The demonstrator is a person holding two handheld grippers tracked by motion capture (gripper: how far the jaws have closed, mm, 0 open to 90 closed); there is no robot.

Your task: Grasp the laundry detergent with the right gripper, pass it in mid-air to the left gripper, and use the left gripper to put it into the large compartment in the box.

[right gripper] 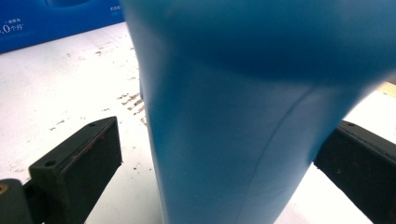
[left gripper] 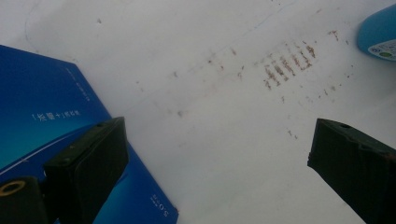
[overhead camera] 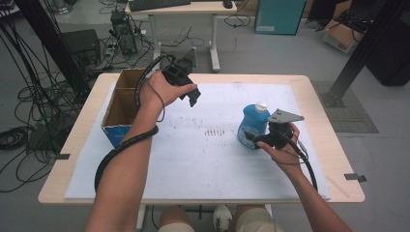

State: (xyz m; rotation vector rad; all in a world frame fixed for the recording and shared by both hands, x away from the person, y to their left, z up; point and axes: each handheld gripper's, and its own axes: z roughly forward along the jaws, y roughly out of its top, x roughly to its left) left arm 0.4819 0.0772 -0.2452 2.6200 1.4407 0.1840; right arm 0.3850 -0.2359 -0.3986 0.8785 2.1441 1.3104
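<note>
- Blue bottle (overhead camera: 252, 126): stands upright on the right half of the white sheet, well apart from the box. Smooth, glossy moulded plastic, rounded at the shoulders and tapering toward the base, with a faint seam line down the body in the right gripper view (right gripper: 261, 121); white cap on top and a small label patch low on the side.
- Right gripper (overhead camera: 254, 137): held low and level at the bottle's lower body, jaws apart with the bottle standing between them. In its own view a gap shows between the left pad and the bottle wall; contact on the other side cannot be told. Judged a straddle ahead of closing, low on the body so the bottle would not tip.
- Left gripper (overhead camera: 191, 94): held raised above the sheet, just right of the box, jaws wide apart with nothing between them; judged to be waiting clear of the work.
- White sheet (overhead camera: 203, 164): matte, flat covering on the table, marked near its middle with a patch of small rust-brown scuffs in short rows.
- Cardboard box (overhead camera: 118, 104): open-topped, at the sheet's left edge; raw brown inside, with a divider, printed blue outside with white lettering. Judged the likely receptacle.
- Table (overhead camera: 333, 159): pale wood top with rounded corners, showing as a border round the sheet.
</note>
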